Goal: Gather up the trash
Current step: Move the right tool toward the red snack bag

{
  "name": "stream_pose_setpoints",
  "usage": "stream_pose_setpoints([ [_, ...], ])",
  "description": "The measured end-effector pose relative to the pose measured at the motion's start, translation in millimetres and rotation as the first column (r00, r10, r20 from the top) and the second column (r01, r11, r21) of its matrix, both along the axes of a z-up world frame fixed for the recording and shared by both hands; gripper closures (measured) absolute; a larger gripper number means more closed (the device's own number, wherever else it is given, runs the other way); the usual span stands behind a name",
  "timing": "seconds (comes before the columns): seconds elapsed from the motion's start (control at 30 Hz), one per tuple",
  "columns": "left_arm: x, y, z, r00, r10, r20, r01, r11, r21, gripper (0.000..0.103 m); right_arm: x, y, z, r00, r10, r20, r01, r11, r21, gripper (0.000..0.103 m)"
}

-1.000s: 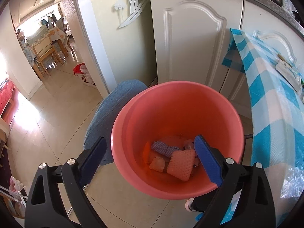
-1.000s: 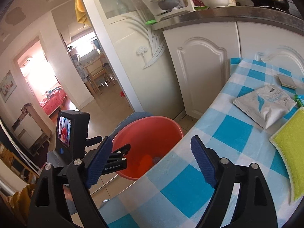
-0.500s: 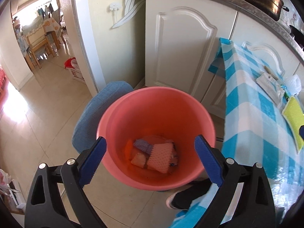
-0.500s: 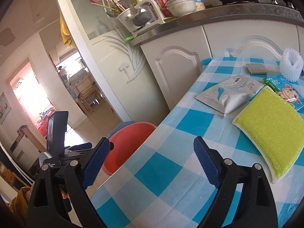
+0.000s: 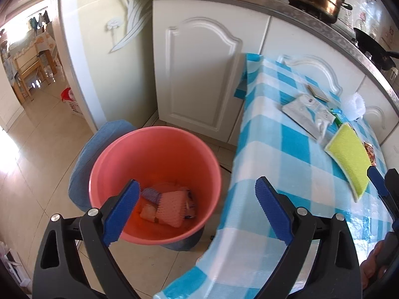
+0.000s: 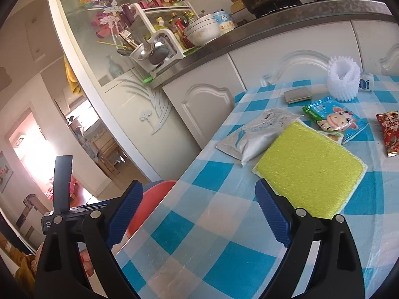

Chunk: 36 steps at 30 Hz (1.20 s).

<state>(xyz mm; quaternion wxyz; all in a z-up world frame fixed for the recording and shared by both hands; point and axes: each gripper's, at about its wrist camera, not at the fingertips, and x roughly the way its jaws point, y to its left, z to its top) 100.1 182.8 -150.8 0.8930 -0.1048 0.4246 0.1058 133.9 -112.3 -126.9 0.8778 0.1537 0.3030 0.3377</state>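
Both hand-held grippers hang released and empty as I steer them over a kitchen corner. From the left wrist view, my left gripper (image 5: 195, 210) spreads its blue ribbed fingers (image 5: 121, 209) wide at the lower centre of the frame, one finger overlapping the round salmon-pink plastic bucket (image 5: 154, 147) standing on the tiled floor at lower left. Trash already lies at the bucket's bottom: a pink foam net sleeve (image 5: 172, 208), a purple one (image 5: 150, 195) beside it and some paler scraps I cannot identify. A blue padded stool (image 5: 97, 144) sits just behind the bucket, touching it.

To the right of the frame runs the table with the blue-and-white checked cloth (image 5: 271, 154), its edge near the bucket's rim. My right gripper (image 6: 199, 215) hovers open above that cloth in the right wrist view, nothing between its fingers. Ahead of it, at centre right, lie a yellow-green rectangular scouring pad (image 6: 309, 167), a flat silver-white foil pouch (image 6: 256, 134) partly under the pad, a blue snack wrapper printed with a cartoon cow (image 6: 334, 120), a red printed wrapper (image 6: 390, 132) at the right edge, a white foam net sleeve standing upright (image 6: 344, 79) and a small grey card (image 6: 298, 94). White cabinet doors (image 6: 212, 99) fill the background.
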Motion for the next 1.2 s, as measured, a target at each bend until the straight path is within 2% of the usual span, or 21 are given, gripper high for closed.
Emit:
stream_pose_setpoints([
  [0.43, 10.6, -69.3, 15.9, 0.992, -0.124, 0.011, 0.124, 0.992, 0.032, 0.009, 8.0, -61.1, 6.6, 0.994, -0.112, 0.013, 0.111, 0.993, 0.050, 0.012],
  [0.63, 14.9, -96.3, 16.7, 0.984, -0.176, -0.001, 0.176, 0.983, 0.058, 0.009, 14.0, -91.9, 4.2, 0.985, -0.172, -0.021, 0.173, 0.982, 0.078, 0.011],
  [0.93, 16.1, -133.9, 16.9, 0.969, -0.249, -0.009, 0.249, 0.966, 0.076, 0.009, 26.4, -140.7, 0.6, 0.962, -0.262, -0.077, 0.269, 0.956, 0.113, 0.011],
  [1.2, 13.2, -157.8, 14.4, 0.950, -0.311, -0.013, 0.311, 0.946, 0.090, 0.009, 40.7, -187.5, -6.0, 0.924, -0.363, -0.124, 0.373, 0.924, 0.079, 0.011],
])
